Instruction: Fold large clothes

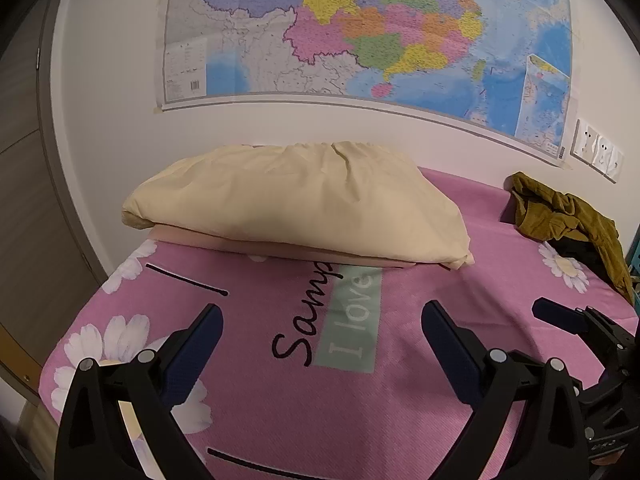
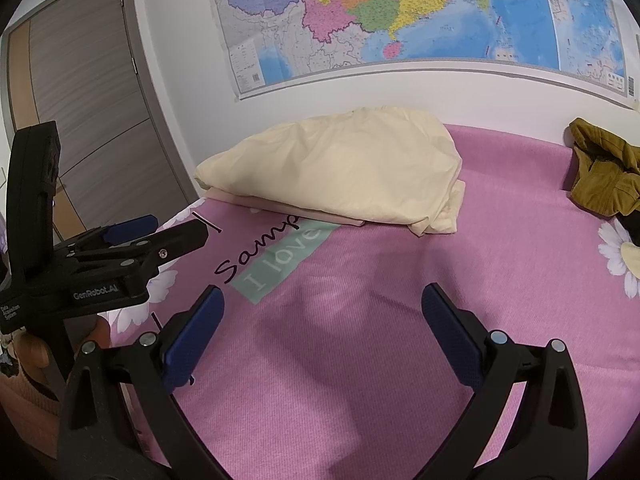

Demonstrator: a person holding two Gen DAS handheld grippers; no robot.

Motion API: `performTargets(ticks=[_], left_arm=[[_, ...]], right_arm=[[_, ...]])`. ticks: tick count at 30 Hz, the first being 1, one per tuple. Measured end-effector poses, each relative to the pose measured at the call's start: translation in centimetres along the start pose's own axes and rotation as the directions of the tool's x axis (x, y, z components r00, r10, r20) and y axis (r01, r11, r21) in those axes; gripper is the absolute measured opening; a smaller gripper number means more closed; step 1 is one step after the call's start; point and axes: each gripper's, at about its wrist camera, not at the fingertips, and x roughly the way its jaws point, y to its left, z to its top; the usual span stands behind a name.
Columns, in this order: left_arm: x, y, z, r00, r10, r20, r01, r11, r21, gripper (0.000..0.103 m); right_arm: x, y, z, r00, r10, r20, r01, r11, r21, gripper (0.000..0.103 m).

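Observation:
A crumpled olive-brown garment (image 1: 568,220) lies at the far right of the pink bed, next to the wall; it also shows in the right wrist view (image 2: 600,172). A dark garment (image 1: 580,252) lies partly under it. My left gripper (image 1: 322,320) is open and empty, above the pink sheet near the "I love" print. My right gripper (image 2: 322,308) is open and empty over the middle of the bed. The garment lies far ahead and right of both. The left gripper also shows in the right wrist view (image 2: 160,228), and the right gripper in the left wrist view (image 1: 560,316).
A cream pillow (image 1: 296,208) on a folded pink cloth lies at the head of the bed (image 2: 400,320). A map (image 1: 360,32) hangs on the white wall. A grey door (image 2: 88,120) stands to the left. Wall sockets (image 1: 598,154) sit at the right.

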Motion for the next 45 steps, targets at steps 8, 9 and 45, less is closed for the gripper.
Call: performTargets(ticks=[8, 9, 45], left_arm=[[0.04, 0.09, -0.09, 1.000, -0.001, -0.002, 0.001, 1.000, 0.000, 0.096], [0.04, 0.09, -0.11, 1.000, -0.002, -0.002, 0.002, 1.000, 0.000, 0.096], [0.17, 0.09, -0.56, 1.000, -0.010, -0.009, 0.010, 1.000, 0.000, 0.096]], right_arm=[[0.11, 0.10, -0.16, 1.000, 0.001, -0.002, -0.001, 1.000, 0.004, 0.097], [0.13, 0.10, -0.16, 1.000, 0.001, -0.002, -0.001, 1.000, 0.004, 0.097], [0.14, 0.10, -0.37, 1.000, 0.002, -0.002, -0.002, 1.000, 0.015, 0.097]])
